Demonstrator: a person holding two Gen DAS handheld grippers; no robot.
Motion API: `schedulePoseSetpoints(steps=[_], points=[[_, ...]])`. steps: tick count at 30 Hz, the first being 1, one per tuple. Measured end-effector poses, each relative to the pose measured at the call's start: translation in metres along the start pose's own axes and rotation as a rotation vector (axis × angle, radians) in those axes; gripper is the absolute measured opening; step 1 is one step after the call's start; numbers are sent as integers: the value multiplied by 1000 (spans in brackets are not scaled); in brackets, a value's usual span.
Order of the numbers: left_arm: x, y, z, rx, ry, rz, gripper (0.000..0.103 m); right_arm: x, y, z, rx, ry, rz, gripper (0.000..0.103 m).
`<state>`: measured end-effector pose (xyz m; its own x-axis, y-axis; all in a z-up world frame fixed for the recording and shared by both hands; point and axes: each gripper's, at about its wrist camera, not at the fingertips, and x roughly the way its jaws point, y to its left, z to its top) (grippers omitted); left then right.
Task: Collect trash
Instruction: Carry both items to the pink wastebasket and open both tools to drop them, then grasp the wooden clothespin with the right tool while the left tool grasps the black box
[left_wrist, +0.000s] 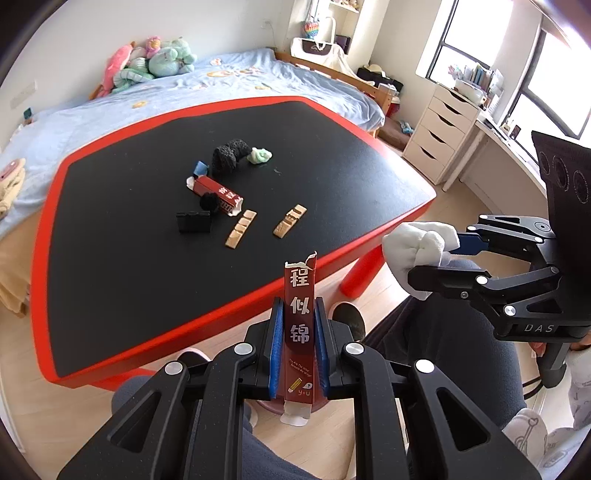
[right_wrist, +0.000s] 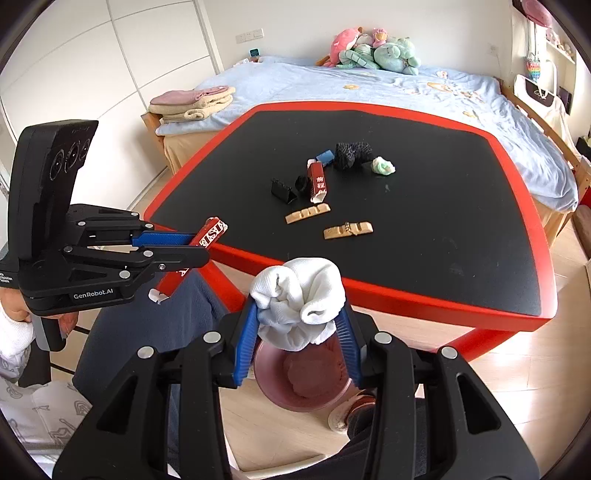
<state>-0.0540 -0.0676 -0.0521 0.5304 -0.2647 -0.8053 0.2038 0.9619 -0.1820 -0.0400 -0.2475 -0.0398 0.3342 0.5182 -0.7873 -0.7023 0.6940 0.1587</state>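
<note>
Left gripper (left_wrist: 298, 350) fingers pinched torn red carton strip (left_wrist: 299, 332); right gripper (right_wrist: 297, 334) fingers squeezed white tissue wad (right_wrist: 299, 295). Both held off table's (right_wrist: 406, 291) near edge, above pink bin (right_wrist: 266, 391). Strip light, stiff, grips flat; wad soft, compressible.

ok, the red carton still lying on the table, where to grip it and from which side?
Red carton lies flat and long, a black object against one side near its torn end. Come from above and pinch across its narrow width near the other, clearer end.

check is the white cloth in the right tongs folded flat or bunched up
Bunched up: the white cloth sits as a crumpled wad between the right tongs, rolled folds bulging above the pads.
</note>
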Motion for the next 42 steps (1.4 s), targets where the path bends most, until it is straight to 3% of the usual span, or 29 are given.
schedulePoseSetpoints(steps=[14,15,16,17,18,20,21,27,42], points=[[4,-9,-20,12,41,-15,16,11,9,-22,0,47,39,42],[5,-9,-20,11,45,-19,17,12,10,-22,-1,49,43,45],[5,-9,-21,10,45,-21,19,12,10,-23,-3,53,50,55],[5,-8,-20,9,48,-20,28,13,9,-23,-4,57,58,68],[6,-7,-21,6,50,-18,49,14,10,-24,-5,57,58,74],[5,-4,-21,-7,33,-12,79,16,9,-25,-5,66,44,92],[4,-3,-21,-15,24,-9,88,18,8,-25,-4,72,37,93],[4,6,-22,-43,14,30,95,26,2,-28,11,104,6,98],[4,18,-19,-80,20,59,95,27,-4,-24,34,100,6,100]])
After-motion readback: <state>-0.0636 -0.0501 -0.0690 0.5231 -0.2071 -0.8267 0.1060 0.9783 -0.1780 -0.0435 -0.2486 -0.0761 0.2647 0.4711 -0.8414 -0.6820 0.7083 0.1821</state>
